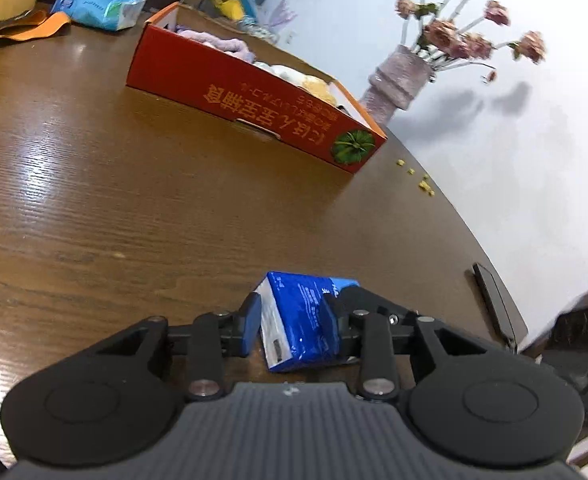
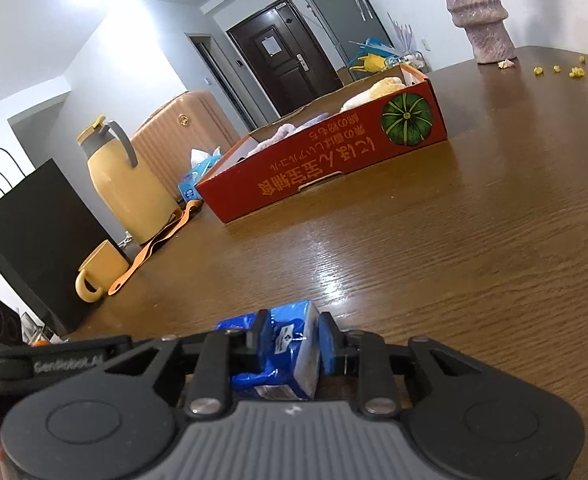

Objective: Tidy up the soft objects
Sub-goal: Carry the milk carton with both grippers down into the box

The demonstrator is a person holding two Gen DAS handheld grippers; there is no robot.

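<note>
My left gripper (image 1: 291, 322) is shut on a blue tissue pack (image 1: 298, 320), held just above the brown table (image 1: 133, 200). My right gripper (image 2: 291, 338) is shut on another blue tissue pack (image 2: 283, 344), also low over the table. A red cardboard box (image 1: 253, 108) lies ahead in both views (image 2: 334, 156). It holds a purple cloth (image 1: 221, 44), a white soft item and a yellow soft item (image 1: 318, 86).
A vase of pink flowers (image 1: 398, 80) stands at the table's far right edge, with yellow crumbs (image 1: 418, 178) nearby. A light-blue tissue pack (image 1: 97, 4), an orange strap (image 2: 153, 244), a yellow jug (image 2: 125, 184), a yellow mug (image 2: 97, 276) and a black bag (image 2: 33, 240) are at the left.
</note>
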